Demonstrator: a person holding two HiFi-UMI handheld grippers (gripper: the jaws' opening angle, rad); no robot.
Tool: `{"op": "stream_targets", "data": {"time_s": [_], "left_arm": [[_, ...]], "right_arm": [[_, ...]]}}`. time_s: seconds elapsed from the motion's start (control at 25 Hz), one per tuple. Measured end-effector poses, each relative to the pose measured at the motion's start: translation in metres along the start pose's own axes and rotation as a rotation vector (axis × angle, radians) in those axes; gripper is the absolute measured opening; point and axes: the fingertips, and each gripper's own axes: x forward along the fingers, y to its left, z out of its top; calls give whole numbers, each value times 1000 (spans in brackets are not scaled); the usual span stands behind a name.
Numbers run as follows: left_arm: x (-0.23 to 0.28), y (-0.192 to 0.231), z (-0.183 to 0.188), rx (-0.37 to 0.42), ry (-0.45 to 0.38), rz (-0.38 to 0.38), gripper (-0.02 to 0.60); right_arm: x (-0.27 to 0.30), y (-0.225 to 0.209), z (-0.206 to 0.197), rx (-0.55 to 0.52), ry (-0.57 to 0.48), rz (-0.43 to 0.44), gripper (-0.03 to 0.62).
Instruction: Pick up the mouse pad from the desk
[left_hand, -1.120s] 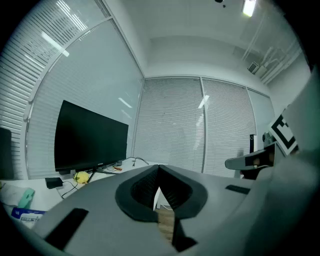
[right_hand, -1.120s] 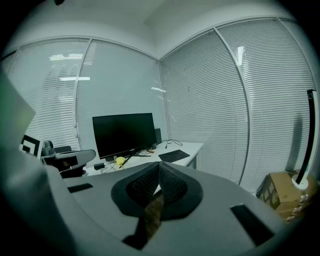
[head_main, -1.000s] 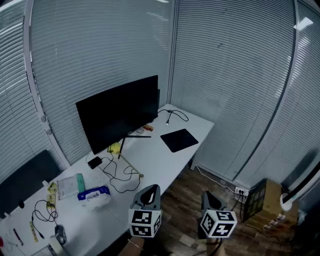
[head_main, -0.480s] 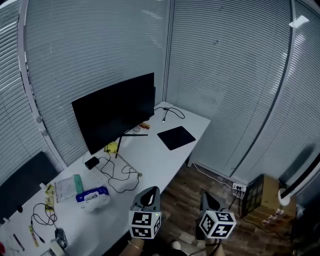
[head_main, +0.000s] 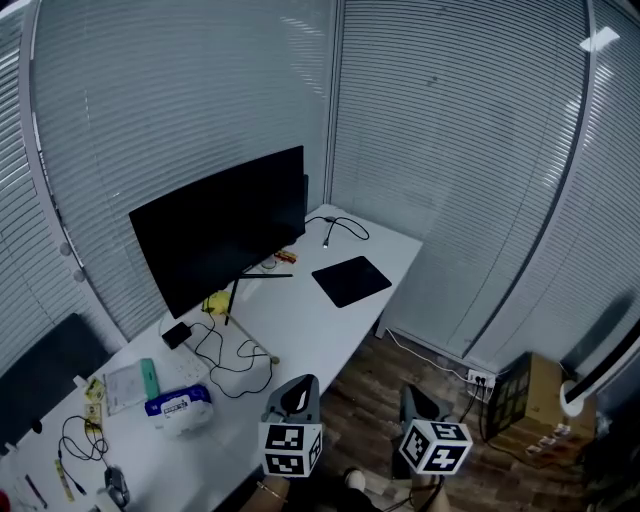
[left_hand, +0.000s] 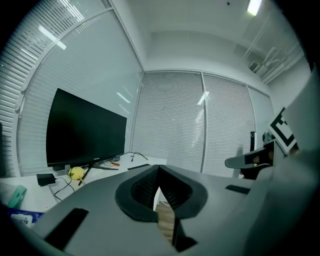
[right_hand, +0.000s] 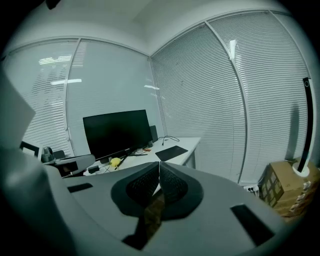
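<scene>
The black mouse pad (head_main: 351, 281) lies flat near the far right end of the white desk (head_main: 300, 320), beyond the monitor's foot. It shows as a dark sheet (right_hand: 171, 152) in the right gripper view and as a thin dark strip (left_hand: 138, 166) in the left gripper view. Both grippers hang low in front of the desk, far short of the pad. My left gripper (head_main: 299, 386) is shut with nothing in it, its jaws meeting (left_hand: 158, 168). My right gripper (head_main: 412, 393) is also shut and empty (right_hand: 159, 164).
A large dark monitor (head_main: 220, 228) stands at the desk's back. Black cables (head_main: 232, 352), a wipes pack (head_main: 178, 405) and a mouse (head_main: 117, 487) lie on the left part. A cardboard box (head_main: 530, 400) and a power strip (head_main: 478, 380) sit on the wooden floor at right. Blinds surround the room.
In the head view the desk and monitor have drifted a little to the left. Both grippers stay shut at the bottom of the picture and have barely shifted.
</scene>
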Motion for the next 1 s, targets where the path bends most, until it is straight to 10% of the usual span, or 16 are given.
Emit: {"op": "stream_targets", "data": {"time_s": [1.0], "left_arm": [[166, -23, 29, 1, 36, 96, 17]], "right_arm": [[129, -101, 79, -2, 36, 108, 32]]}}
